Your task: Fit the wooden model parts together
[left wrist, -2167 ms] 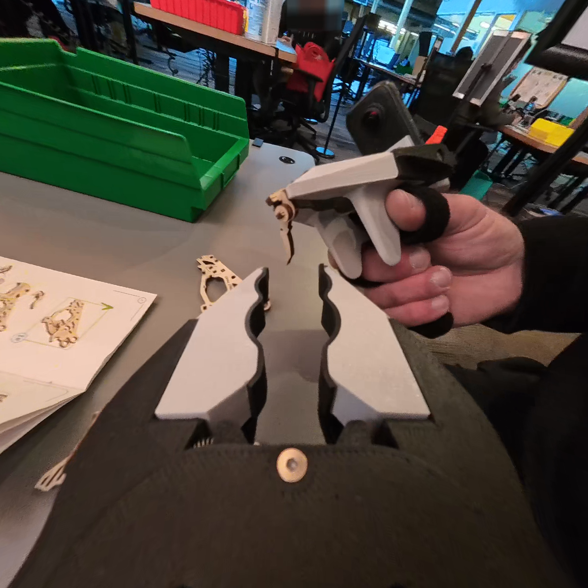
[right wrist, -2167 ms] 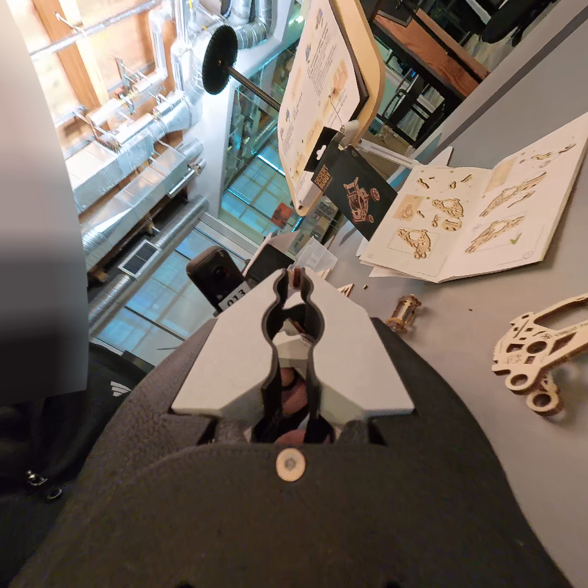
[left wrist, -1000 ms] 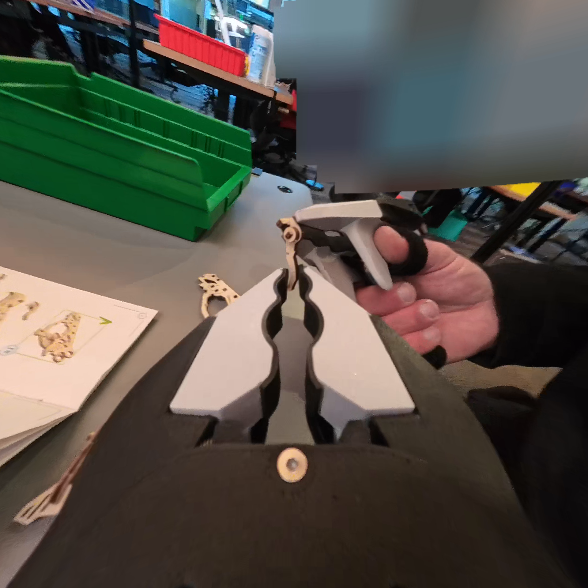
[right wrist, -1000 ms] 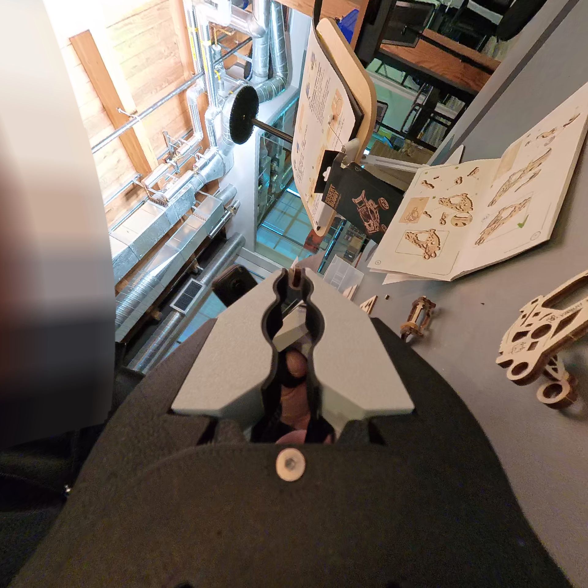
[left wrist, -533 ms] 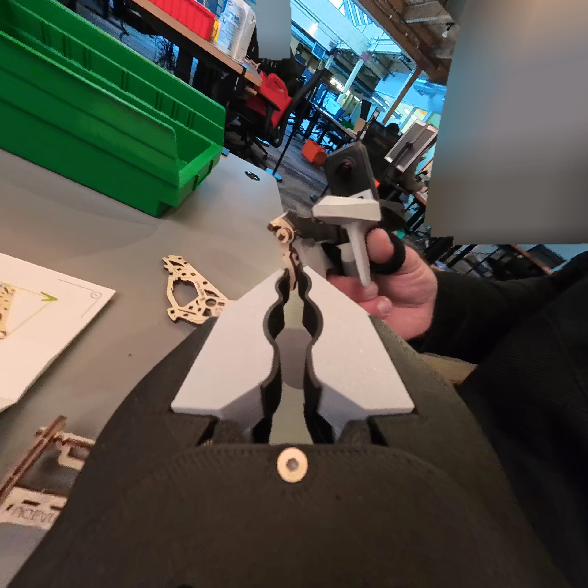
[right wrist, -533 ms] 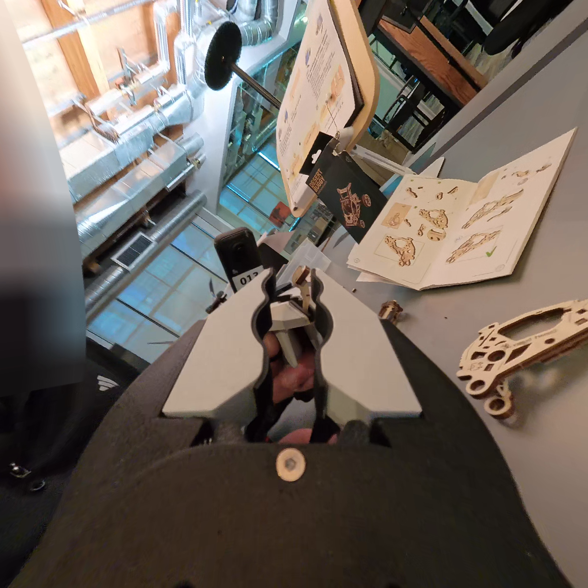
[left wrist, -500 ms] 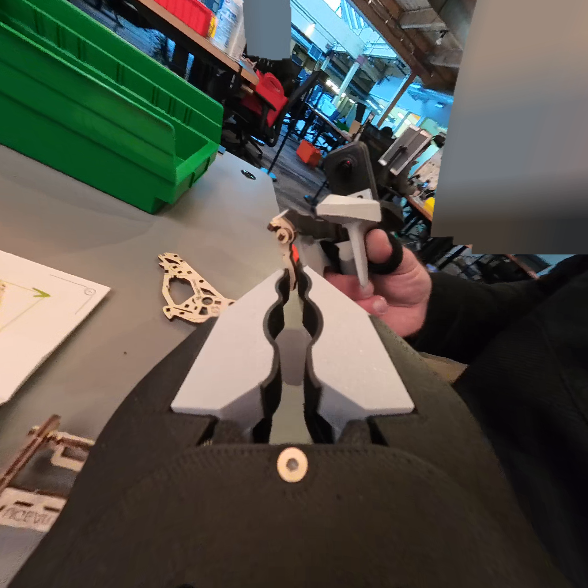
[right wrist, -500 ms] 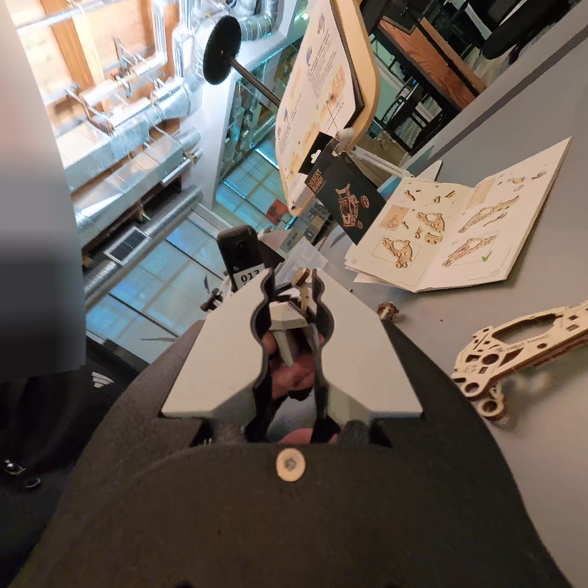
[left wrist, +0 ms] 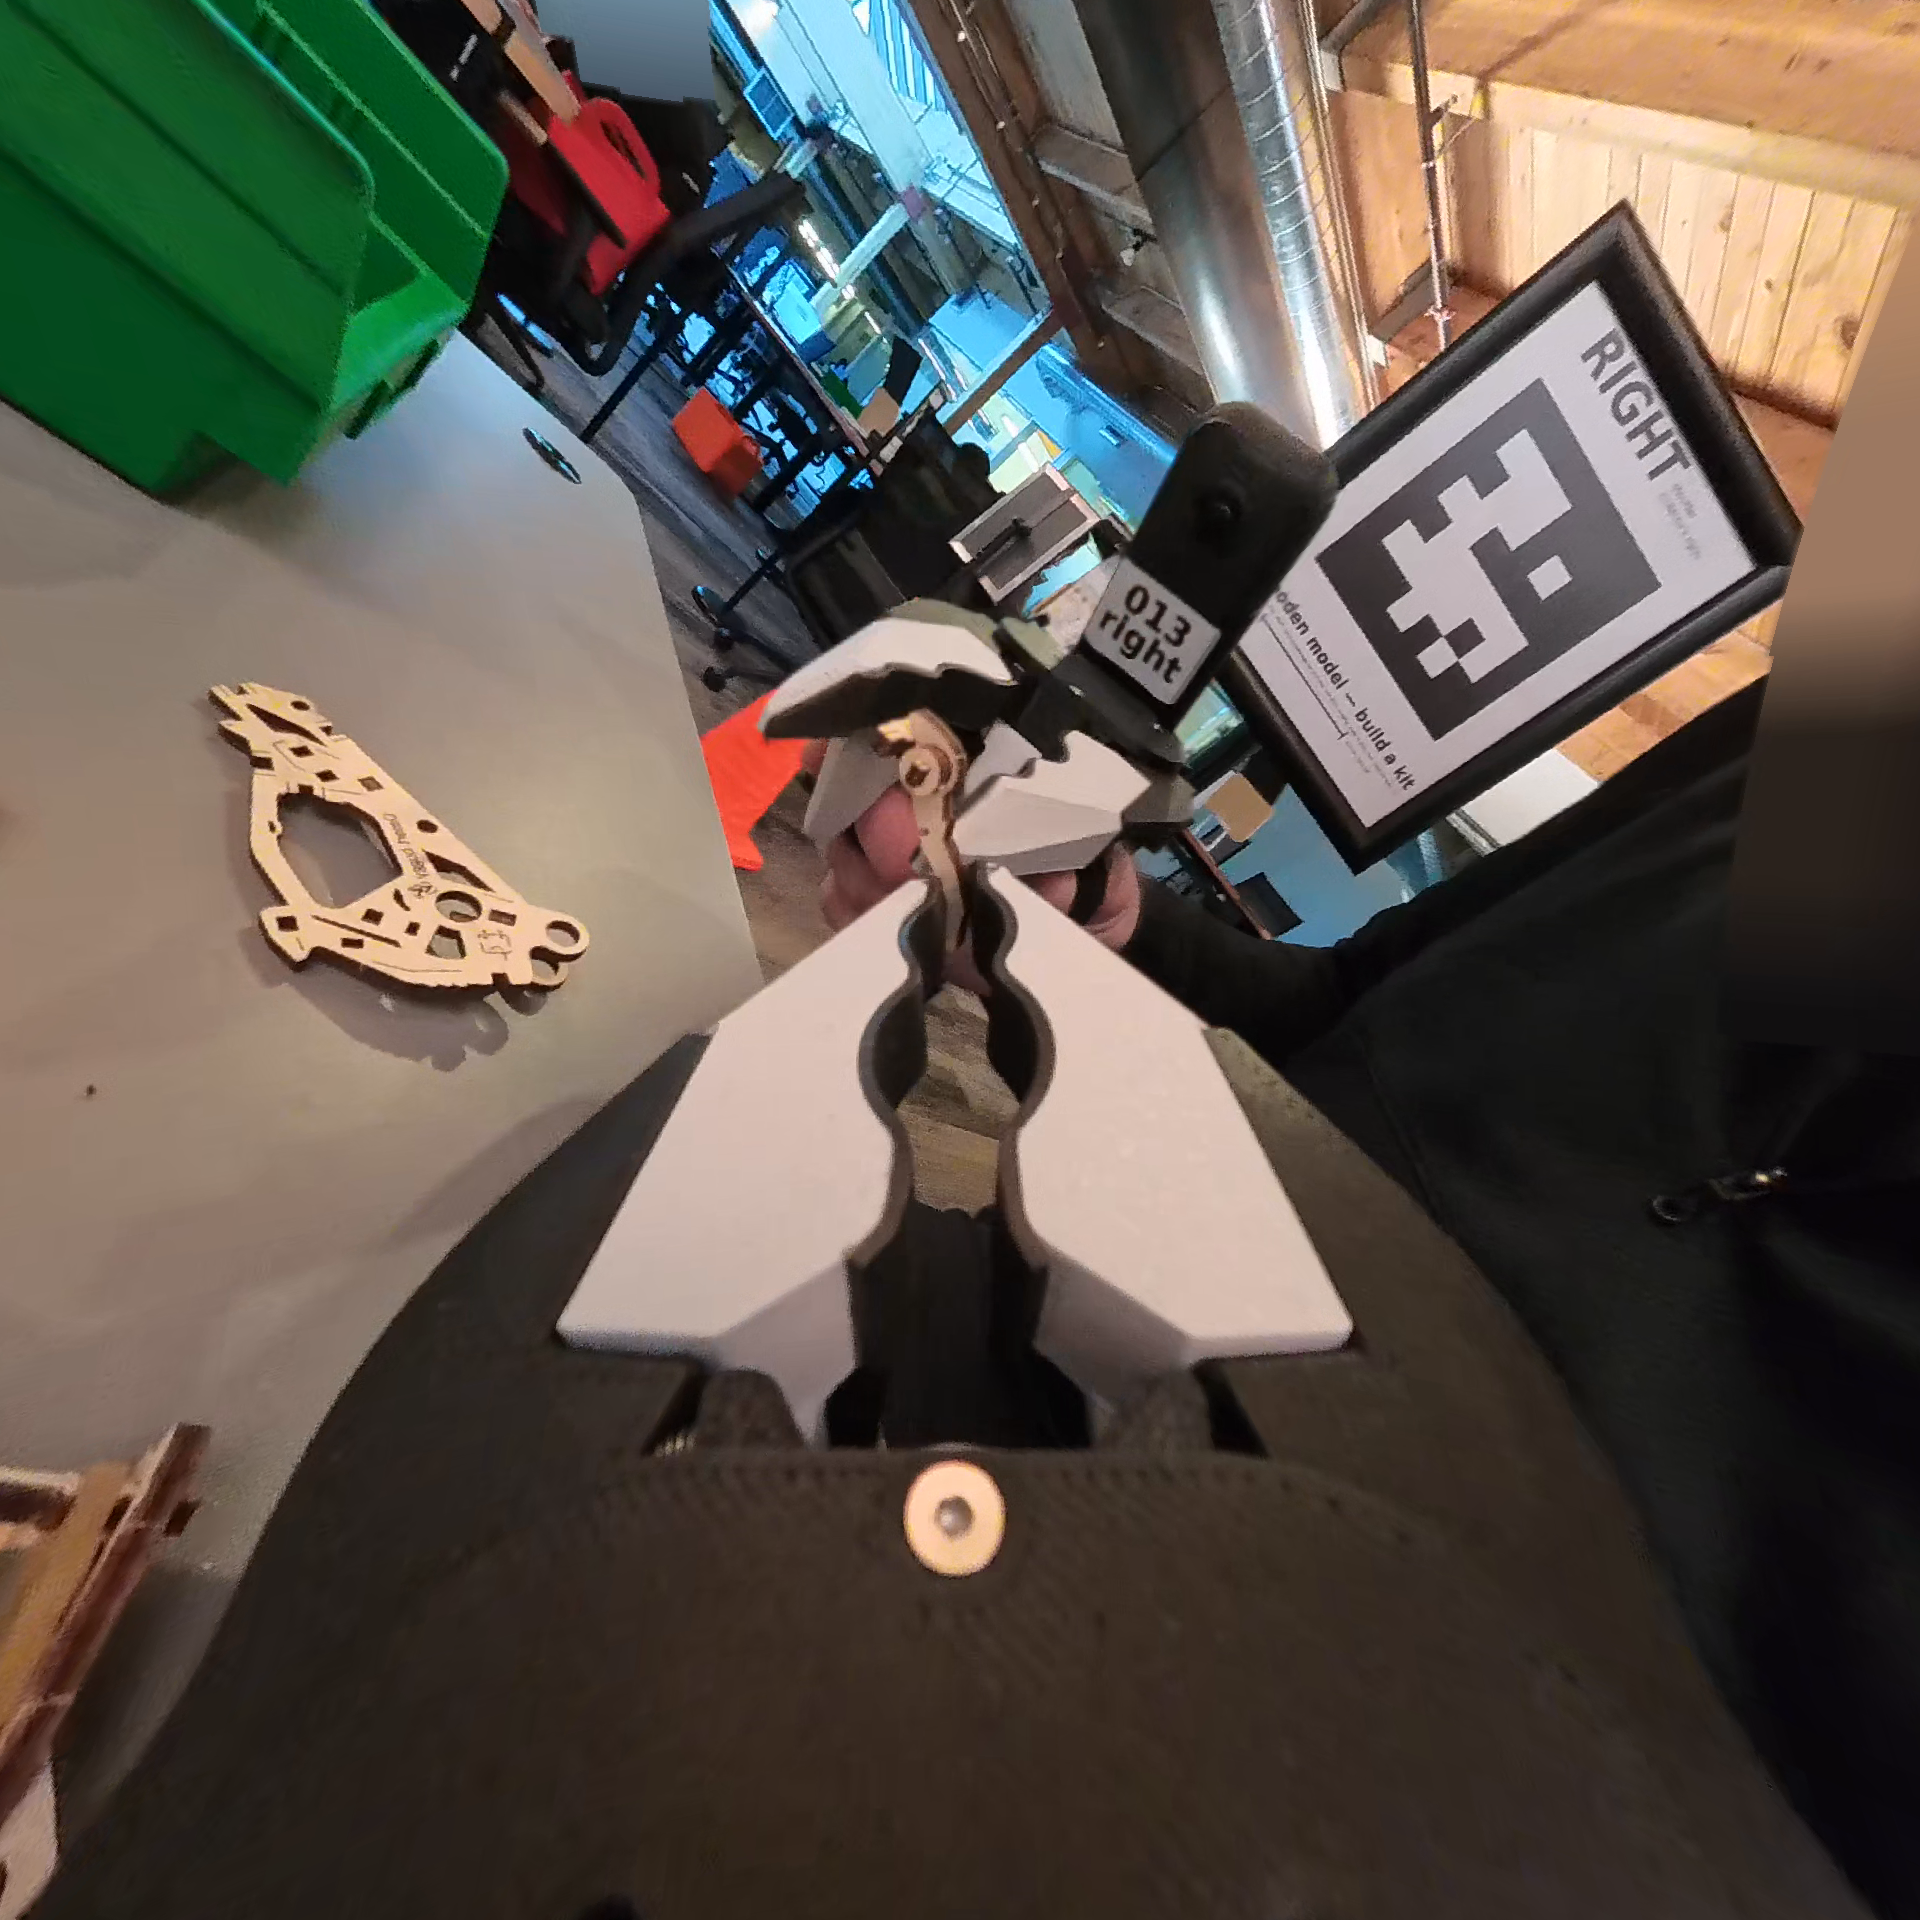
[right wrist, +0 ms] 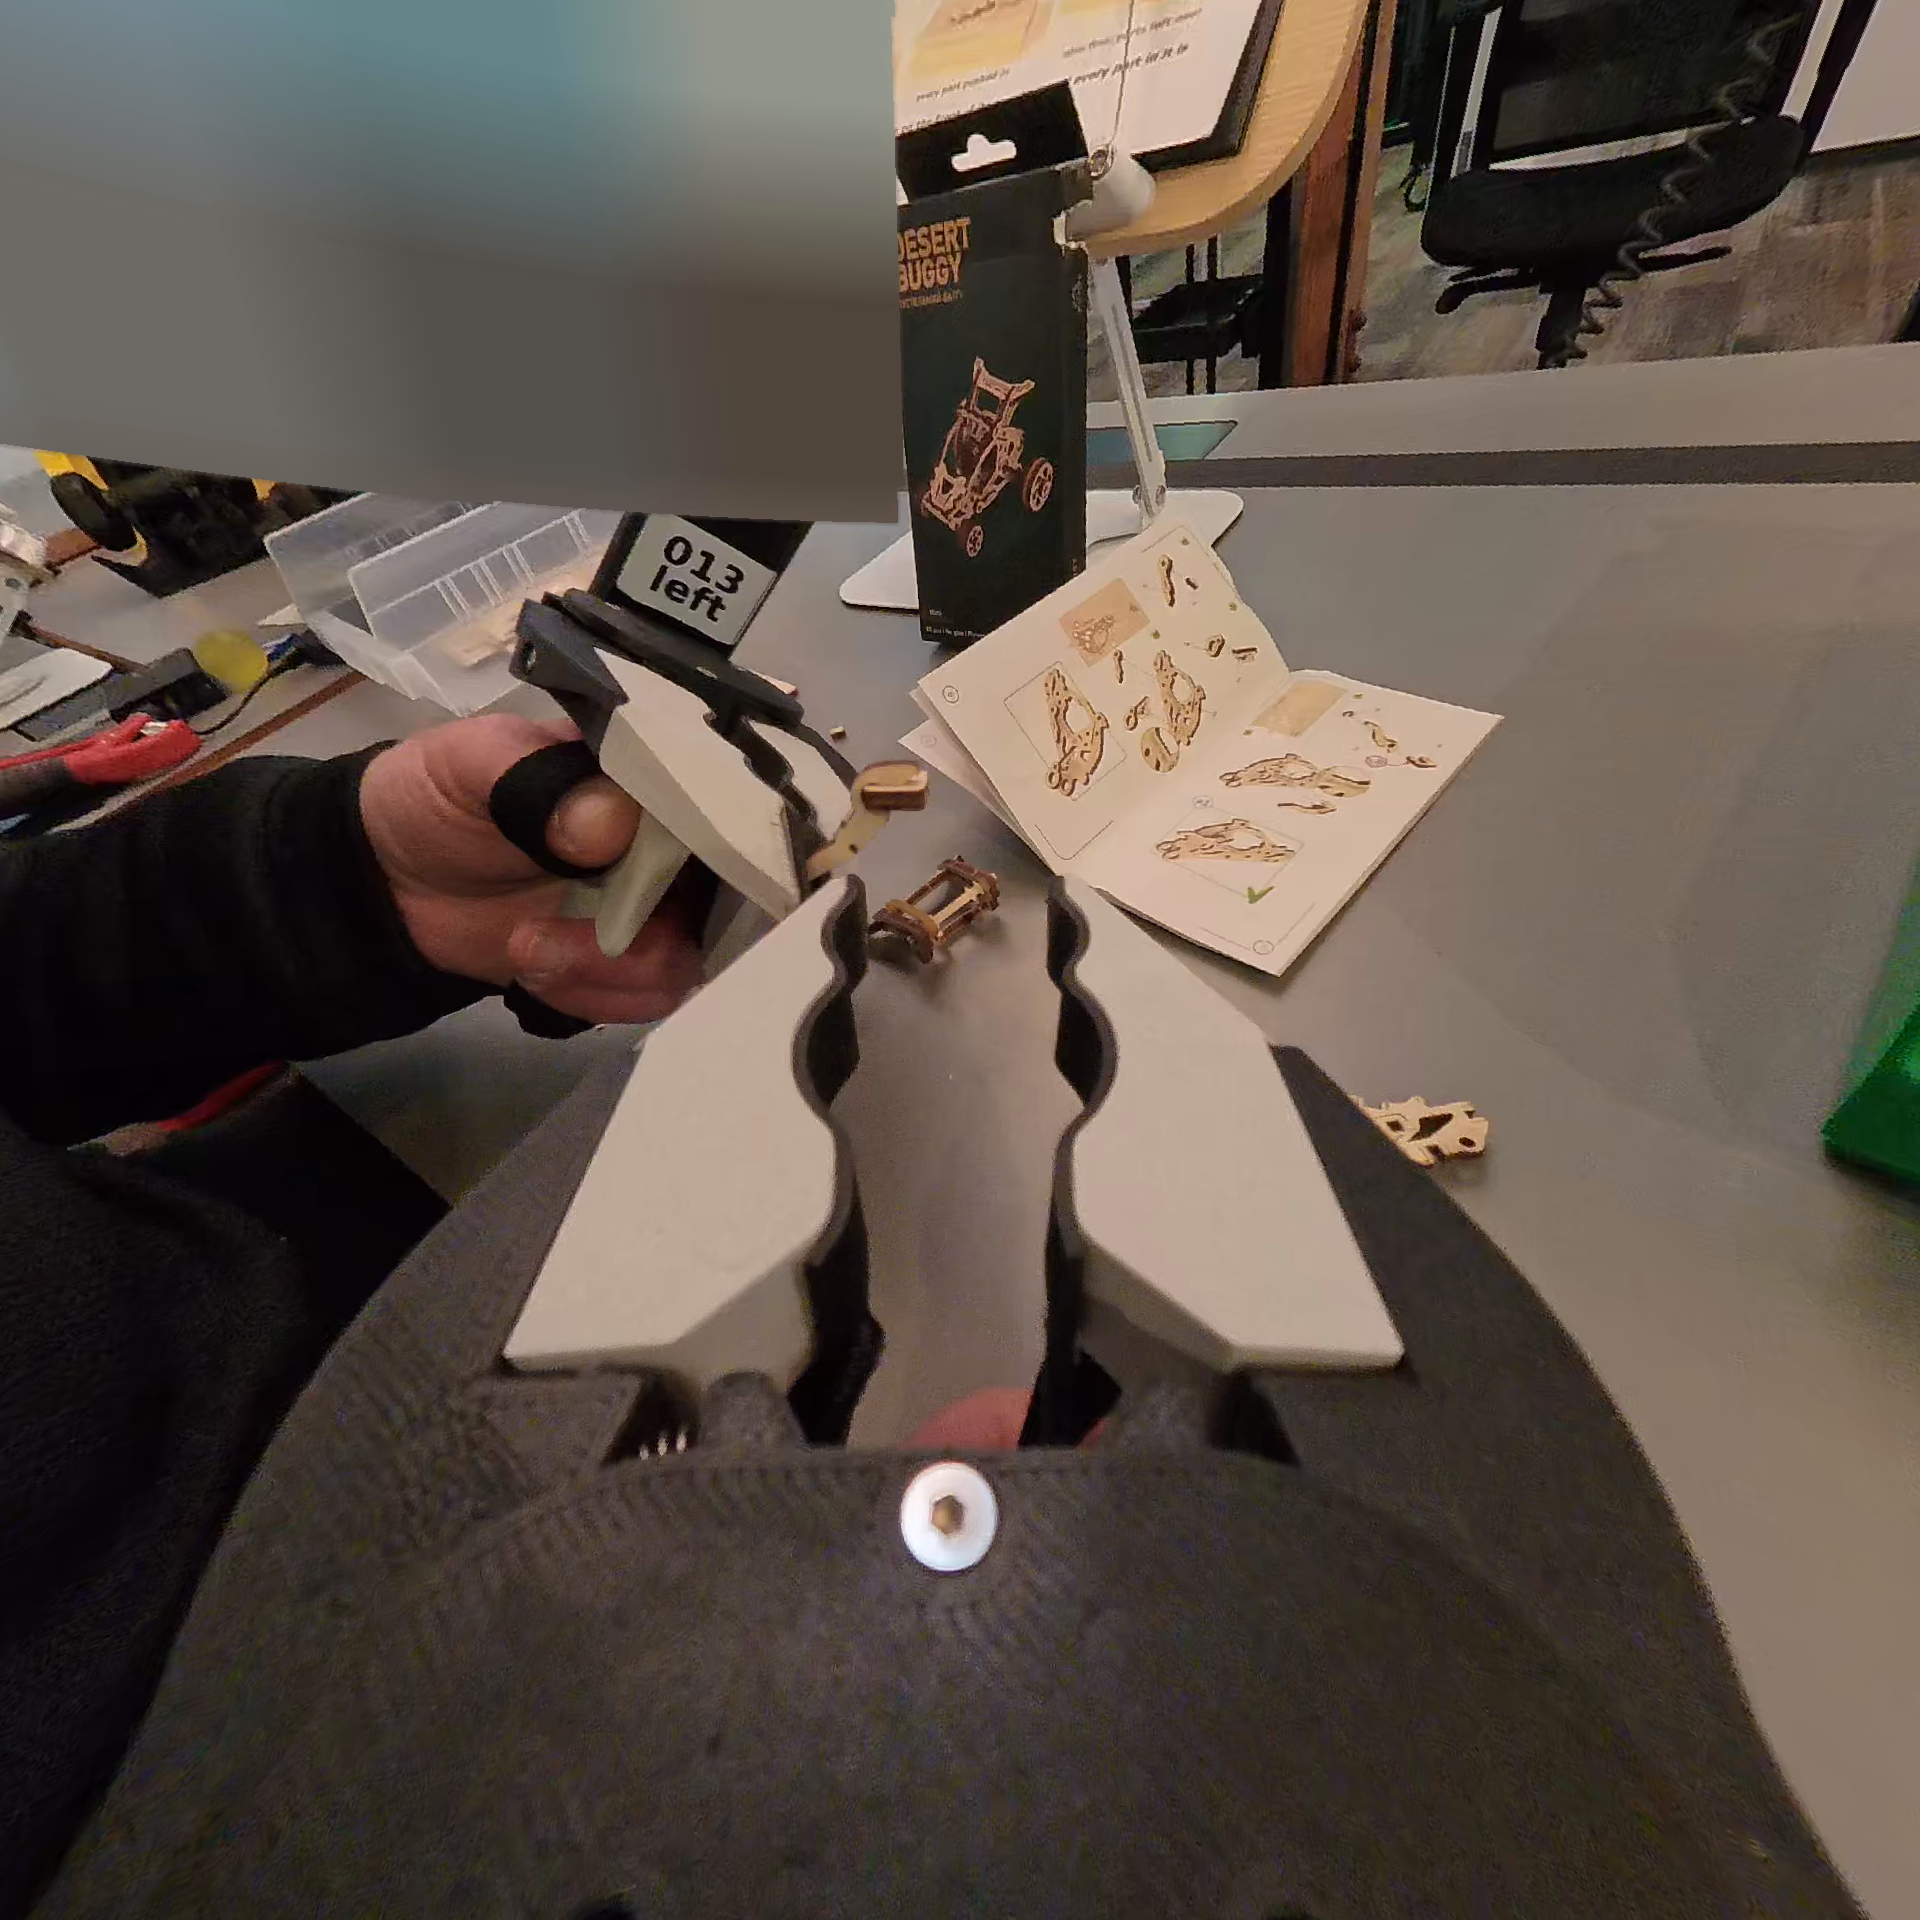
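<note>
My left gripper [left wrist: 951, 894] is shut on the lower end of a small flat wooden lever part [left wrist: 928, 800] with a round head, held up in the air over the table's edge. The right wrist view shows the same: the left gripper [right wrist: 800, 836] pinches the part [right wrist: 868, 805], which sticks out past its tips. My right gripper [right wrist: 954, 904] is open and empty, just right of that part and not touching it. In the left wrist view the right gripper [left wrist: 894, 748] stands open behind the part's head. A small wooden cage-like assembly [right wrist: 935, 909] lies on the table beyond the right fingertips.
A flat wooden frame part [left wrist: 395, 883] lies on the grey table [left wrist: 312, 623], also showing in the right wrist view [right wrist: 1429, 1127]. An open instruction booklet [right wrist: 1195, 748], a black kit box [right wrist: 987, 416], a clear plastic box [right wrist: 436, 582] and a green bin [left wrist: 208, 239] stand around. The grippers are tip to tip, or close to it.
My left gripper closed on the lever part that the right gripper held. The right gripper then opened, let go of it and drew back; both views swung round.
</note>
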The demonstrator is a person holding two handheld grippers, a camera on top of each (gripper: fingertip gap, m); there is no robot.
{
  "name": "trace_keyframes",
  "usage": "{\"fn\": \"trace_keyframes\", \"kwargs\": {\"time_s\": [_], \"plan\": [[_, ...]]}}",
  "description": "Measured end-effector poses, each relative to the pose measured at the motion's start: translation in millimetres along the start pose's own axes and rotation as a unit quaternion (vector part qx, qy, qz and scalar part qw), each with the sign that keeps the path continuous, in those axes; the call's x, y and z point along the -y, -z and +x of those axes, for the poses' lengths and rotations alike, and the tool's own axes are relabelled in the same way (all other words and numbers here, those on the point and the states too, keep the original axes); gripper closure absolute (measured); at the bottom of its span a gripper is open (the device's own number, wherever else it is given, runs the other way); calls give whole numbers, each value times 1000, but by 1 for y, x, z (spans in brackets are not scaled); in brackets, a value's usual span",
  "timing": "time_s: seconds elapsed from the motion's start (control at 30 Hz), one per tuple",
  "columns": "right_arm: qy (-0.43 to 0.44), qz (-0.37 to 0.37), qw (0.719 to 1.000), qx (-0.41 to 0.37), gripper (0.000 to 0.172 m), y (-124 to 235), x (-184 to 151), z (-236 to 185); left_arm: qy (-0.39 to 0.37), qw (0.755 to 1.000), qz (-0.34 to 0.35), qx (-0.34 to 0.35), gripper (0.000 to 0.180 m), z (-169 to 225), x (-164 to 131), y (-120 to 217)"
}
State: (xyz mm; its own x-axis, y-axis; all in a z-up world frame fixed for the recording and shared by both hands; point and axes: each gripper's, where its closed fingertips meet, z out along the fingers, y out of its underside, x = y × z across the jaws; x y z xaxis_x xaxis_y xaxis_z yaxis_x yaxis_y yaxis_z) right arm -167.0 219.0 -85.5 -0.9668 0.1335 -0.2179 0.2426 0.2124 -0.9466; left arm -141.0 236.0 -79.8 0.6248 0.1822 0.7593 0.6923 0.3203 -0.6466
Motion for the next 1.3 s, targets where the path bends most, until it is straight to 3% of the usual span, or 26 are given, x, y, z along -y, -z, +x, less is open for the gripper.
{"fn": "trace_keyframes", "kwargs": {"time_s": [0.33, 0.47, 0.67, 0.8, 1.1, 1.3], "plan": [[37, -17, 999, 7, 147, 0, 3, -8, 57, 997, 10, -46, 179, 4, 1, 2], [-11, -5, 1000, 29, 154, 0, 4, -11, 36, 999, 14, -31, 179, 3, 1, 1], [-92, 41, 993, 68, 150, 3, 15, -14, 24, 999, 15, -45, 178, 8, 2, 1], [-93, 41, 992, 70, 150, 6, 16, -12, -6, 1000, -9, -14, 178, 3, -4, 0], [-141, 40, 981, 126, 160, 4, 12, -22, -16, 998, -59, -26, 178, 8, -14, -1], [-204, 51, 964, 161, 159, 6, 14, -23, -90, 993, -75, 24, 178, 2, -14, -1]]}}
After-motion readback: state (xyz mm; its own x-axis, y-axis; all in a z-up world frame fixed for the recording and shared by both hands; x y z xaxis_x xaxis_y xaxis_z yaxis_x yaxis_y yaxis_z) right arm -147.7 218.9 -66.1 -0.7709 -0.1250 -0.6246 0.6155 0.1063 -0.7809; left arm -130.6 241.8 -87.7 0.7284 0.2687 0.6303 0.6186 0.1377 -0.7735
